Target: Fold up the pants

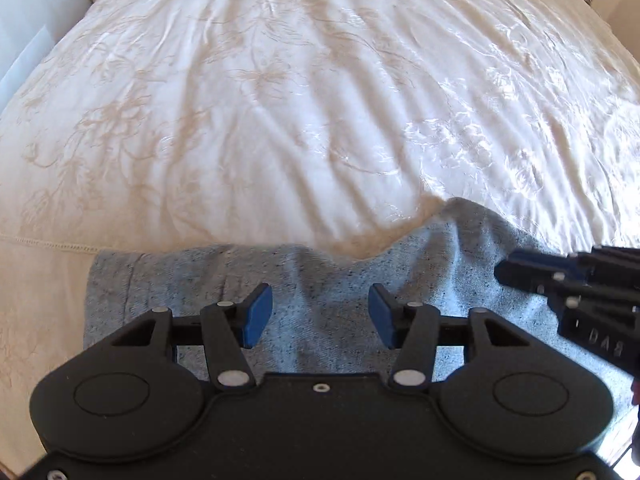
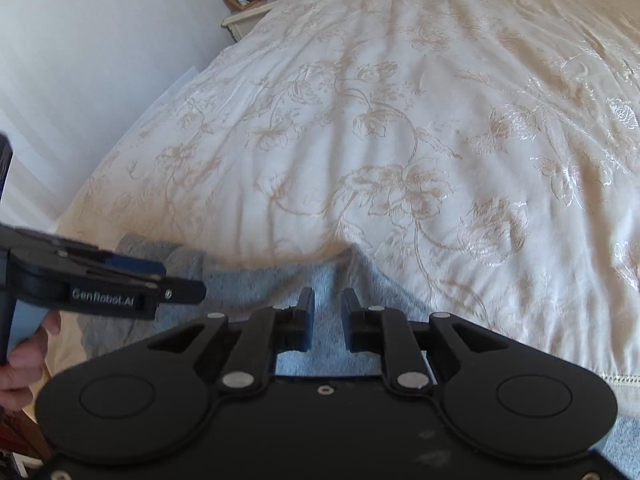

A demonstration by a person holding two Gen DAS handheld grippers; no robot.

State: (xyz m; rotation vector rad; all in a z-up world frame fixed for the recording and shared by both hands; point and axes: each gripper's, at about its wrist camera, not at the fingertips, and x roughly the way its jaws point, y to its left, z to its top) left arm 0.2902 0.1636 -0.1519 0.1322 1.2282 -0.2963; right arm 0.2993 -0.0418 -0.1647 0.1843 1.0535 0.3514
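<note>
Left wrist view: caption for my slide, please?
Open left gripper above grey pants on a floral bedspread, right gripper alongside.

Pants: grey-blue heathered knit with dark flecks. Laid flat on near edge of bed, spread sideways. Far edge uneven: straight at left, dipped at middle, raised in soft crease at right. Left end squared off. Near part hidden.

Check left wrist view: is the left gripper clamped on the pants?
No: the left gripper has its jaws spread apart above the grey pants, nothing pinched between them.
</note>
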